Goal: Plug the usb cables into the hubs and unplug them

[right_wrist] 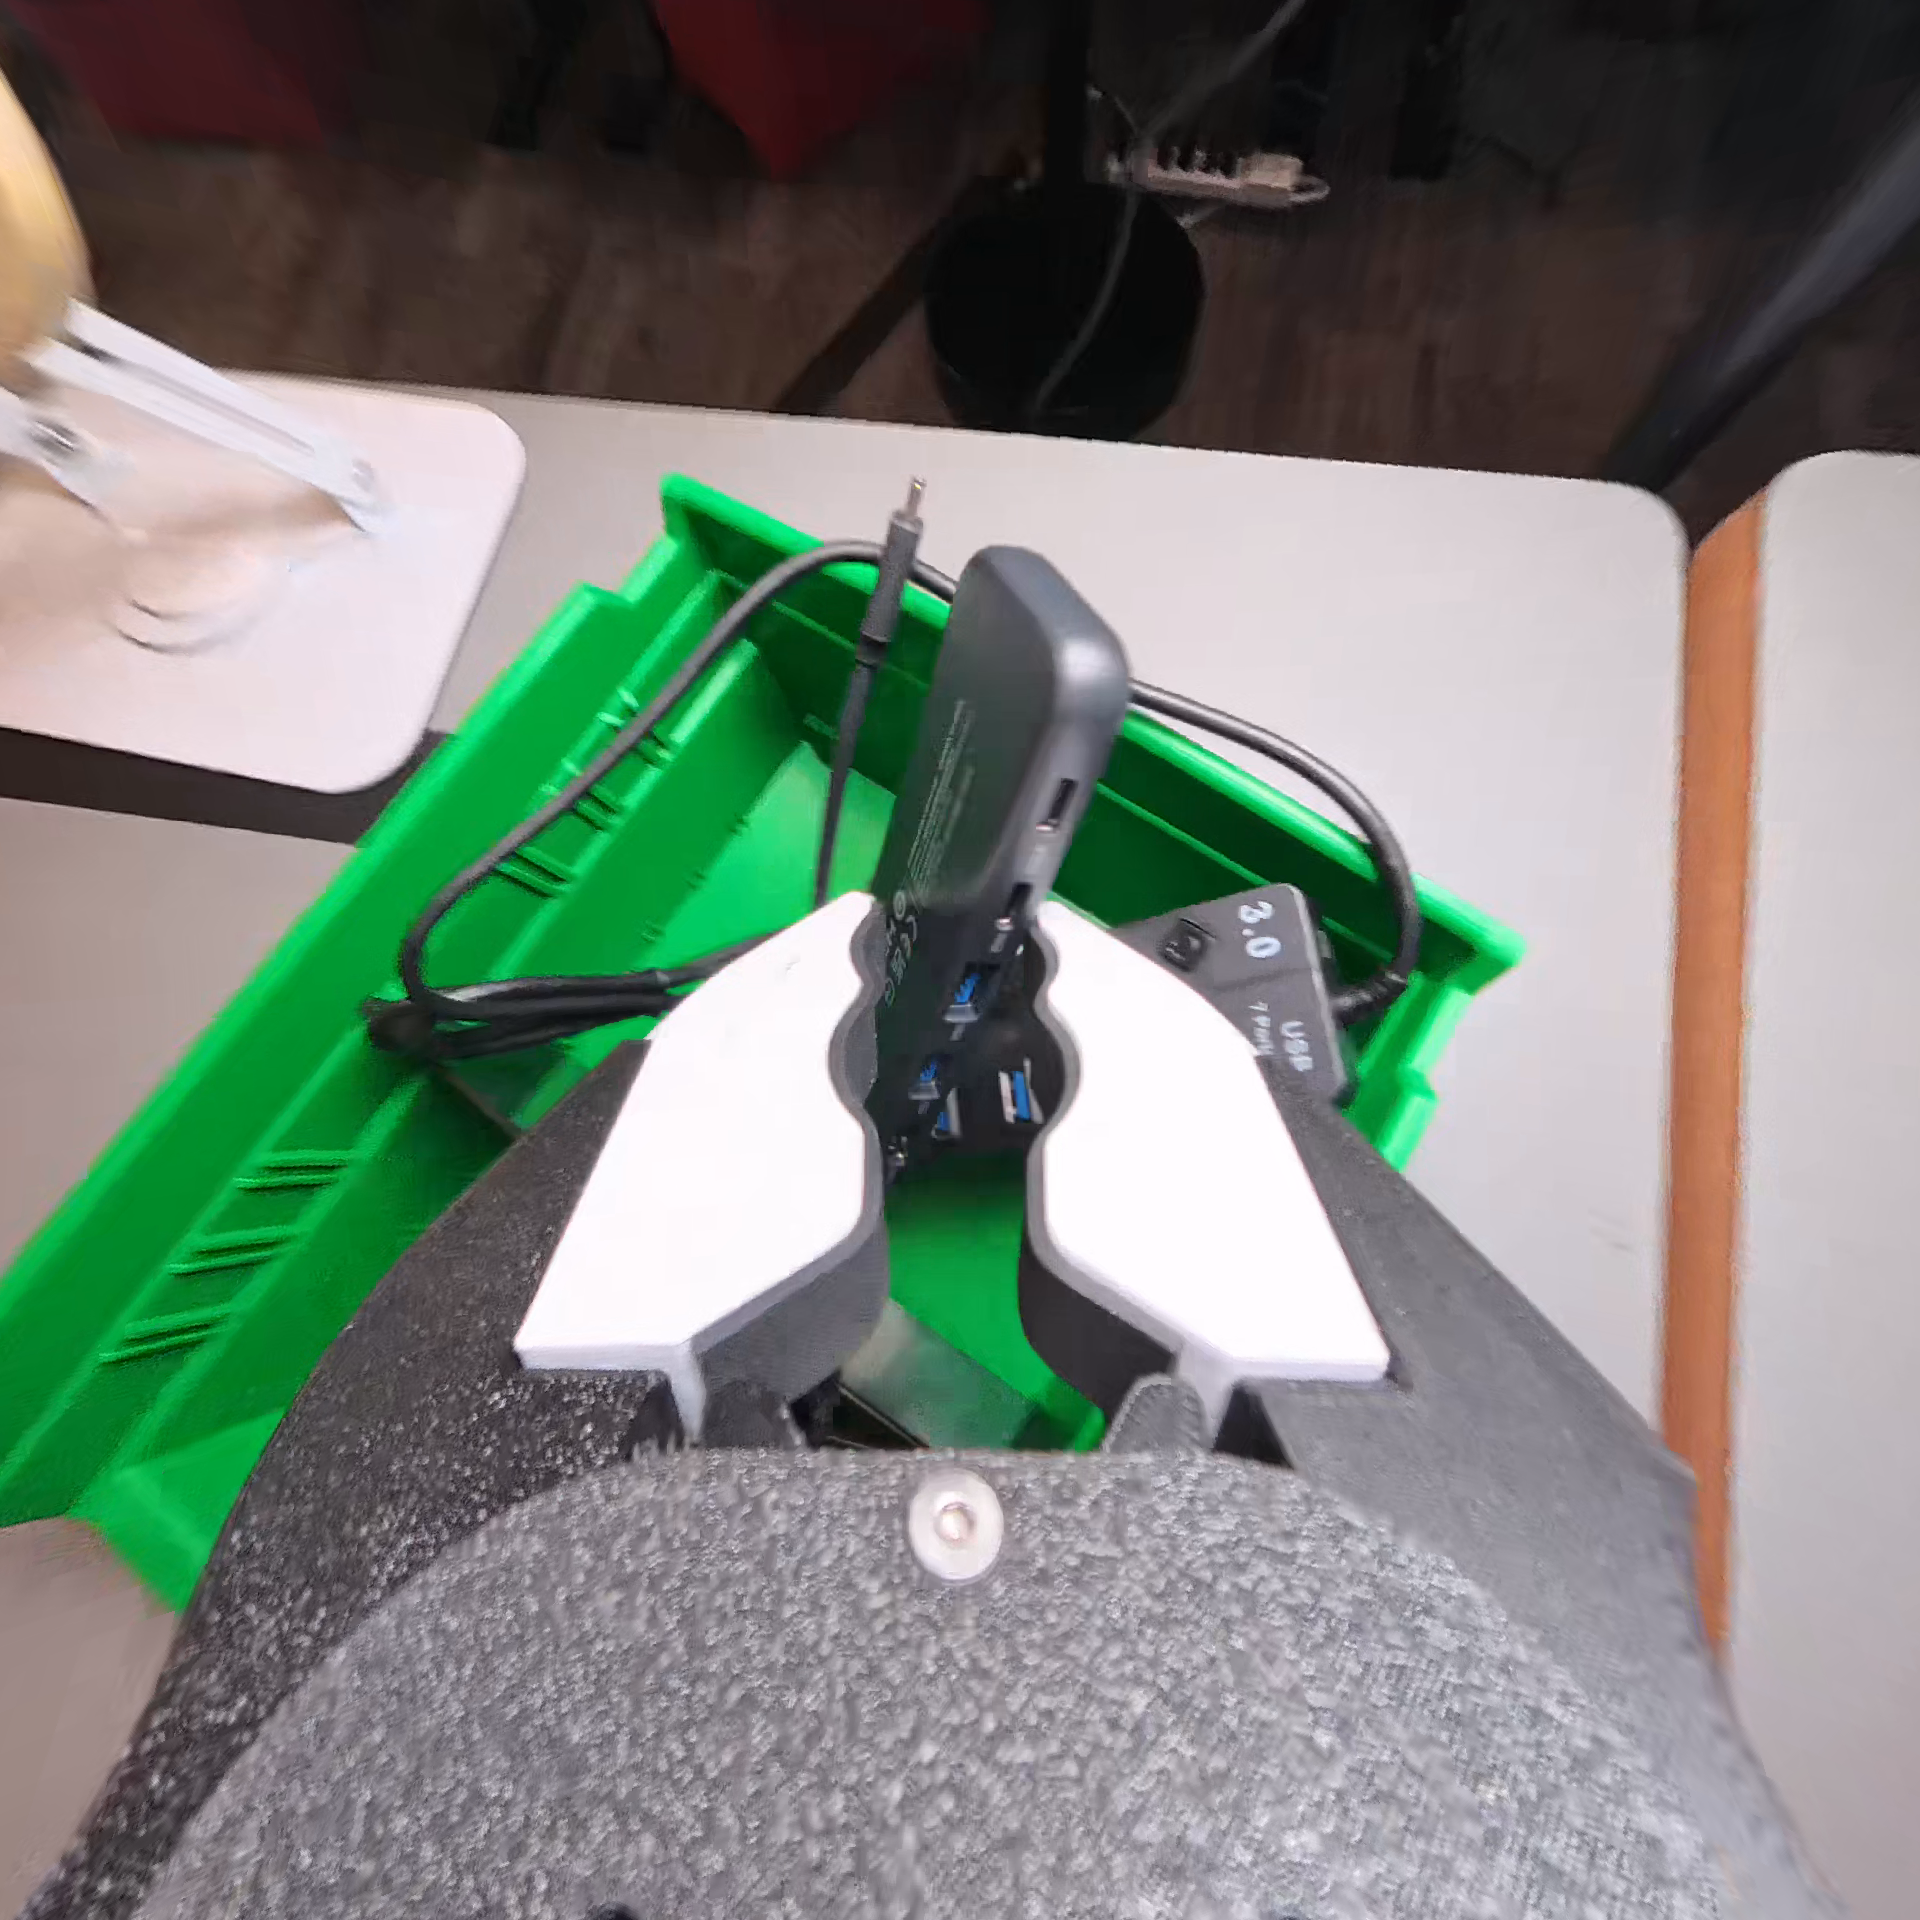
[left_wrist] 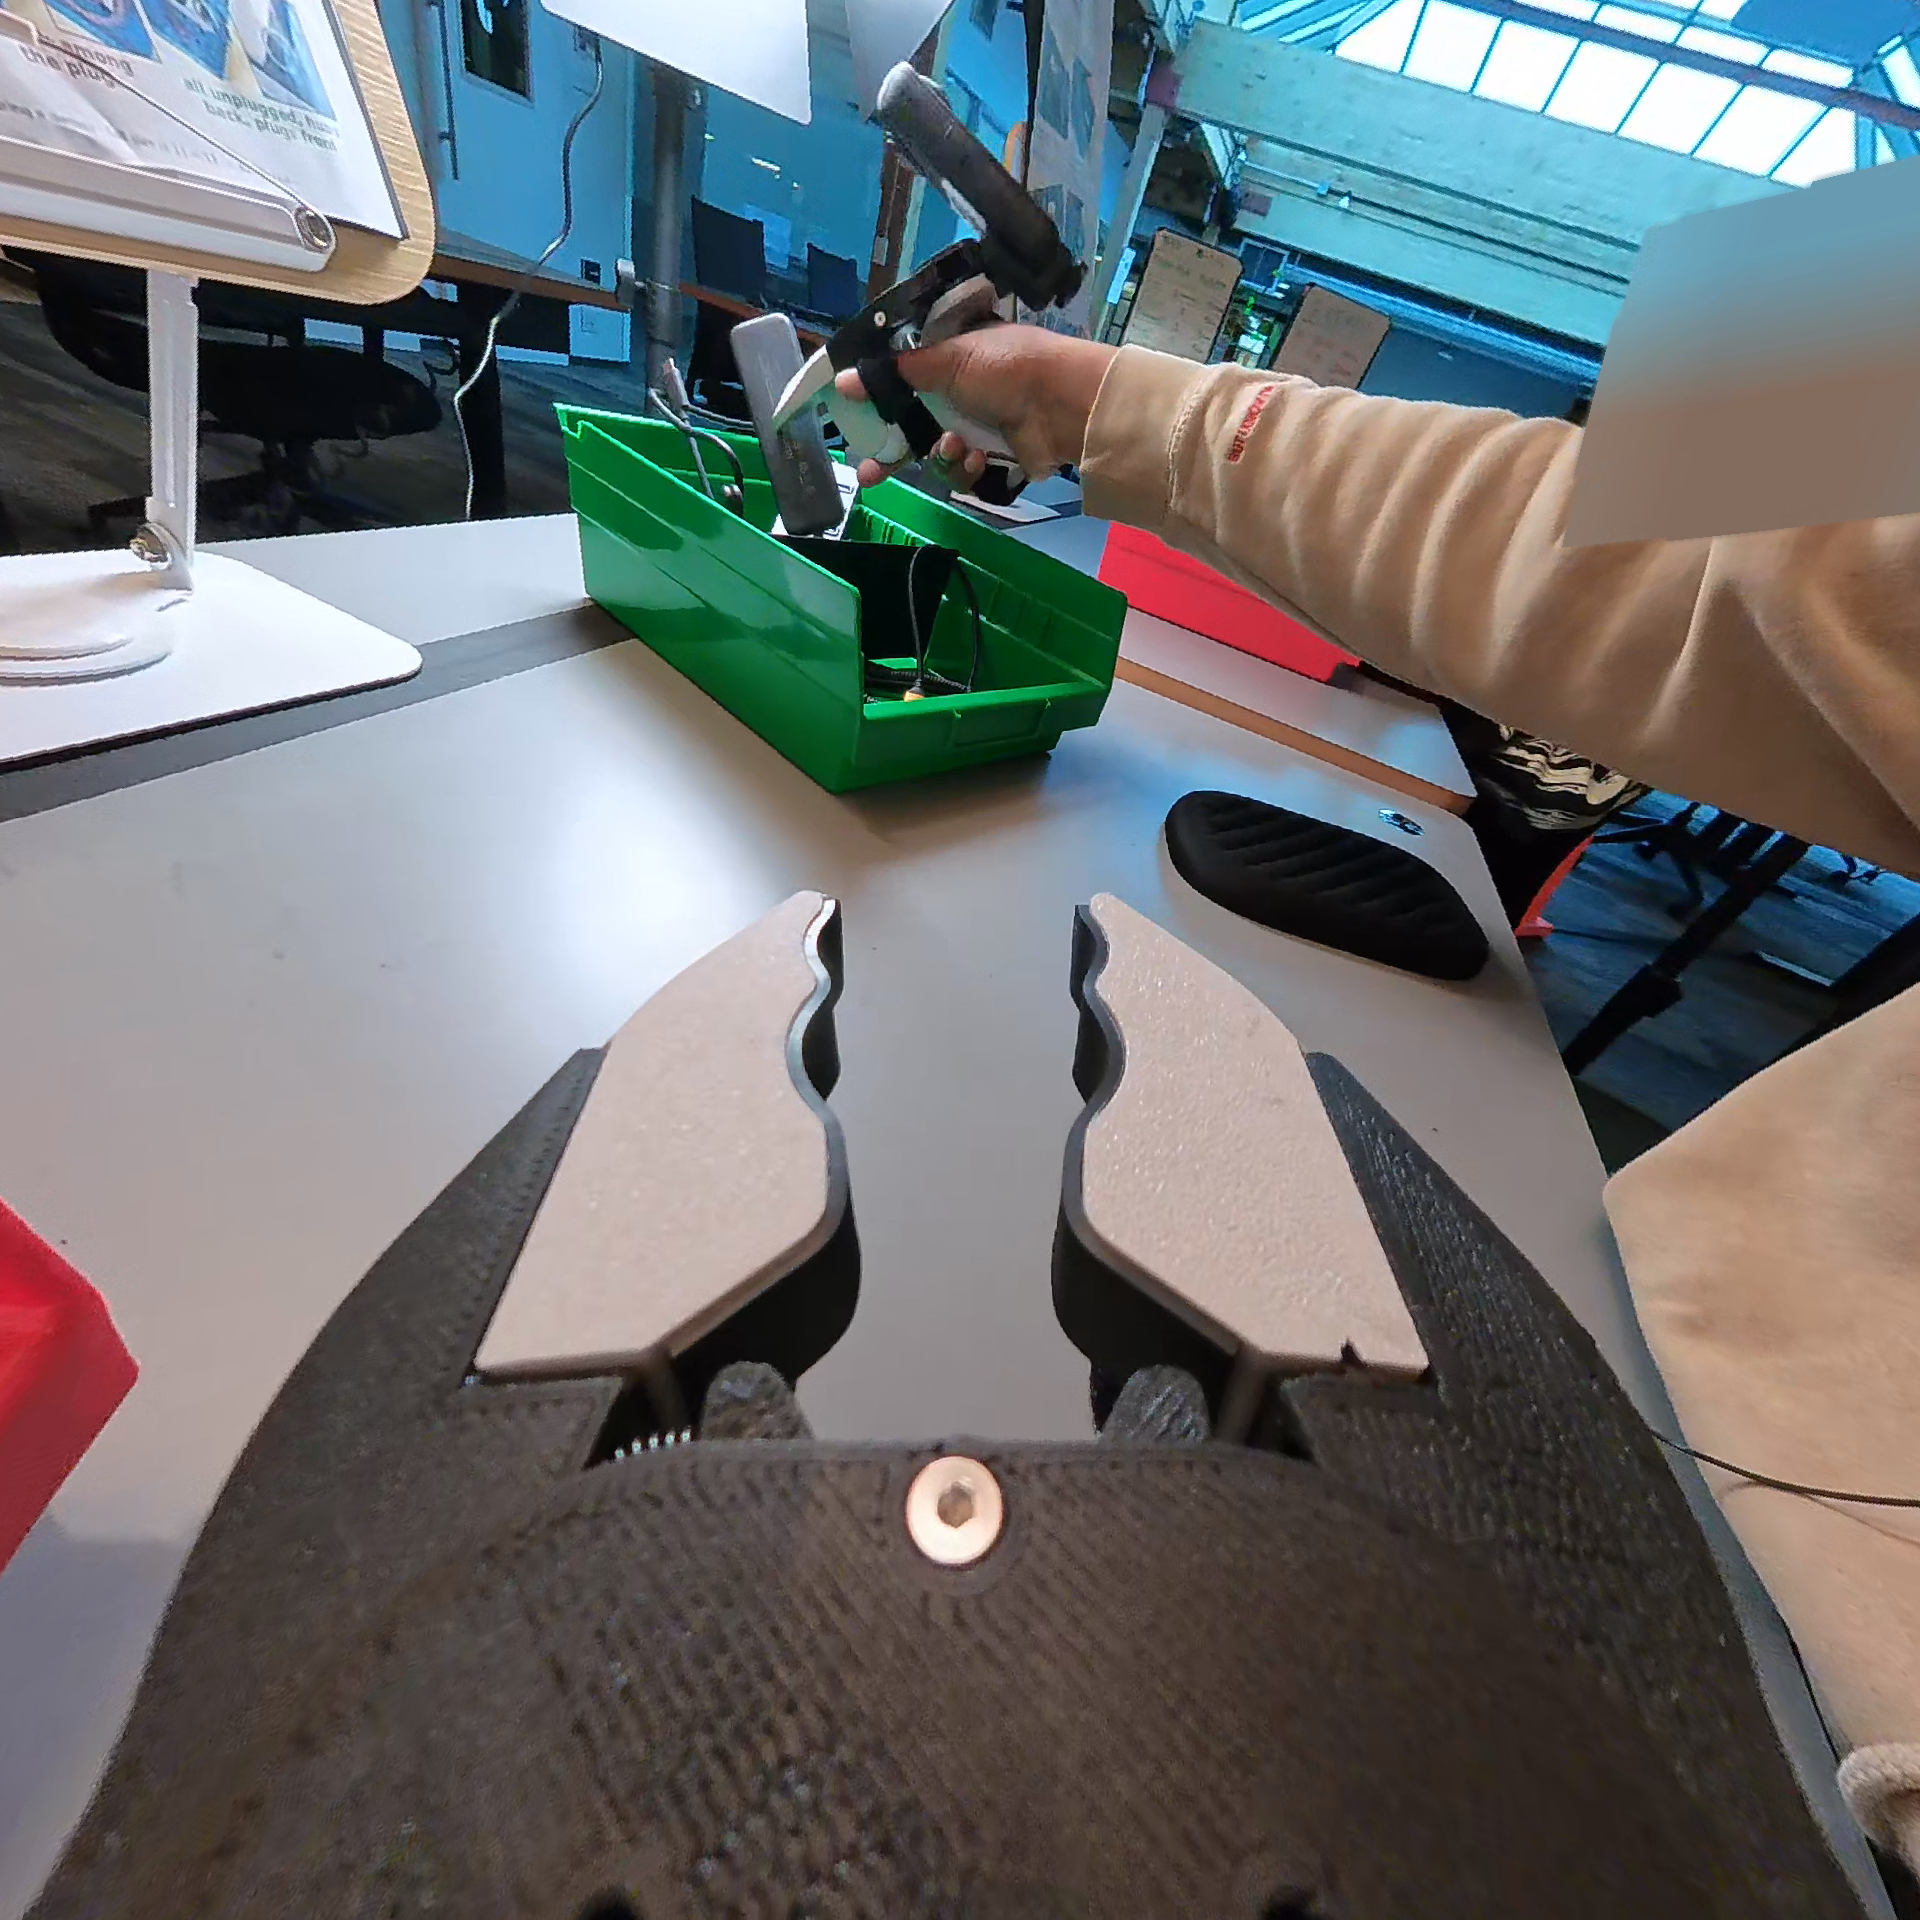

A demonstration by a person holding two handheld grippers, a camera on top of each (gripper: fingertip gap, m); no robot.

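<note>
- Grey table (left_wrist: 416, 935) carried a green bin (left_wrist: 727, 613).
- Right gripper (right_wrist: 951, 914) pinched a dark grey hub (right_wrist: 987, 748), tilted, above the bin.
- Its cable (right_wrist: 623, 748) looped into the bin.
- Left gripper (left_wrist: 956, 935) was spread, holding nothing, over the table.

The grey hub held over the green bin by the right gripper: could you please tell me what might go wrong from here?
1. The right gripper pinches the grey hub only at its lower end, so it might pivot or slip.
2. Its black cable loops over the wall of the green bin; lifting further could snag it or drag the bin.
3. The left gripper is open and far away, so nothing would catch a drop.
</note>
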